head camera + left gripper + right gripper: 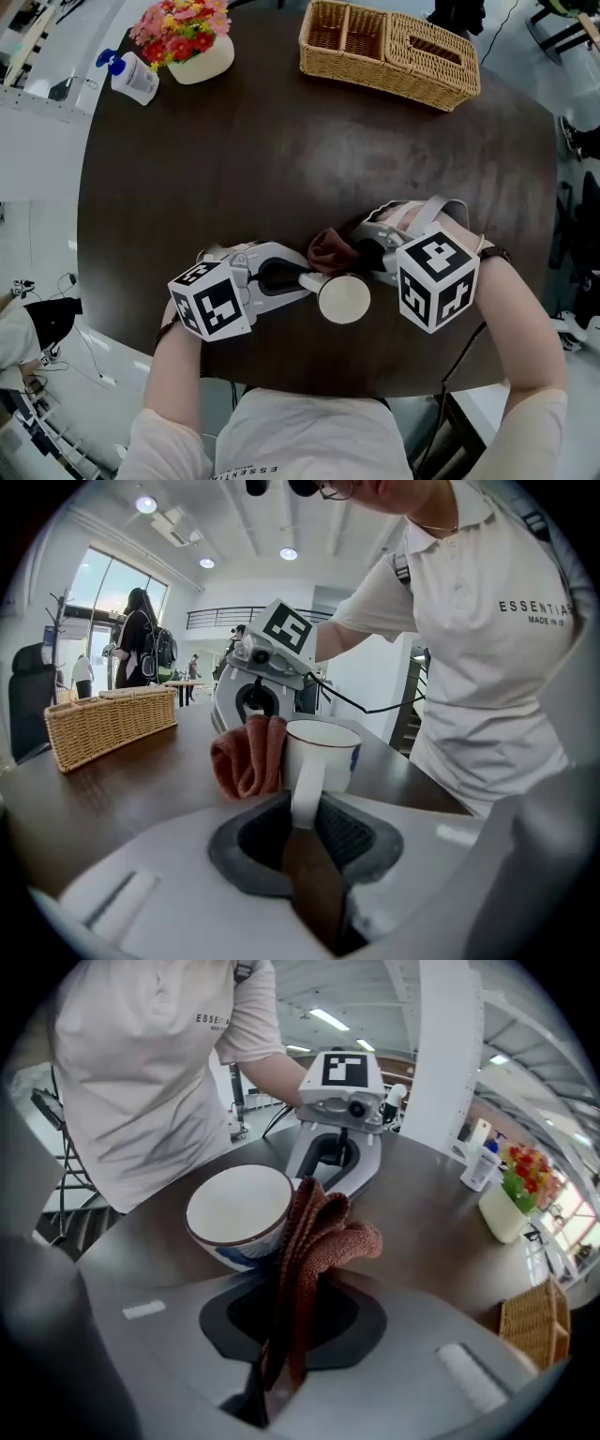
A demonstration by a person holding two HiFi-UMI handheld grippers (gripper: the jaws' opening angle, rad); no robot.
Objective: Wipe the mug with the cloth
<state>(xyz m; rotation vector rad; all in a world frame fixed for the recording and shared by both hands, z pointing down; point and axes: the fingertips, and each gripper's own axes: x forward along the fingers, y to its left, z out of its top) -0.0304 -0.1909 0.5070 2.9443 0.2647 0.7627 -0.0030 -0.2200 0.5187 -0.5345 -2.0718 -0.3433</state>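
Observation:
A white mug (344,299) with a dark rim and blue pattern is held near the table's front edge. My left gripper (302,278) is shut on the mug's handle (307,794), as the left gripper view shows with the mug (323,752) just beyond the jaws. My right gripper (367,255) is shut on a folded brown cloth (329,249). In the right gripper view the cloth (314,1241) rises from between the jaws and presses against the side of the mug (240,1213), which tilts toward that camera.
The round dark table (281,159) carries a wicker basket (389,52) at the back right, a white pot of flowers (187,42) and a spray bottle (129,75) at the back left. The person's body is close behind the table's front edge.

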